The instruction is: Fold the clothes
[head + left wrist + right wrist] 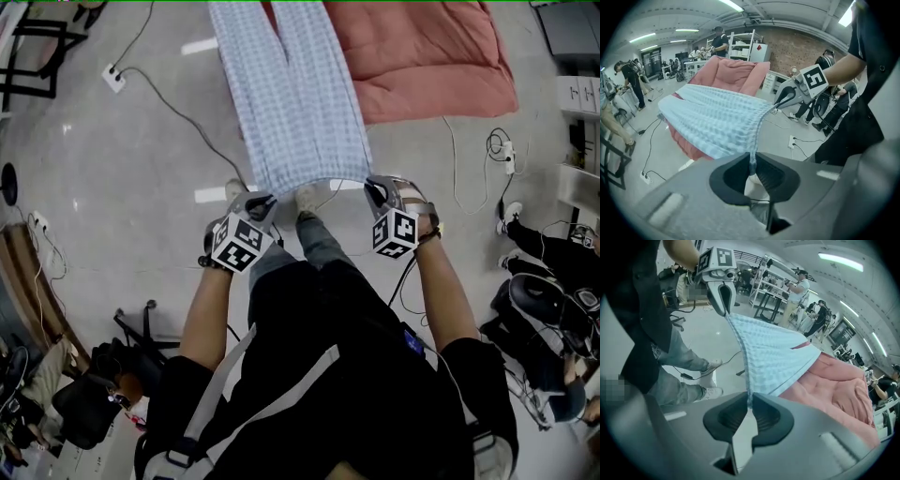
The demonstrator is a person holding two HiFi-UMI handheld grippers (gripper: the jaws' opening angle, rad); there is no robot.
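Your left tongs (262, 201) and right tongs (375, 191) each pinch a waistband corner of the blue checked trousers (291, 94), whose 2 legs lie stretched over the pink quilt (422, 56). No fold shows yet; seemingly all folding remains.

Blue-white checked trousers (291, 94), salmon-pink quilt (422, 56).

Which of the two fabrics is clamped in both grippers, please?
The light-blue checked trousers: the left gripper and right gripper each pinch them at the waist; the pink quilt lies ungripped.
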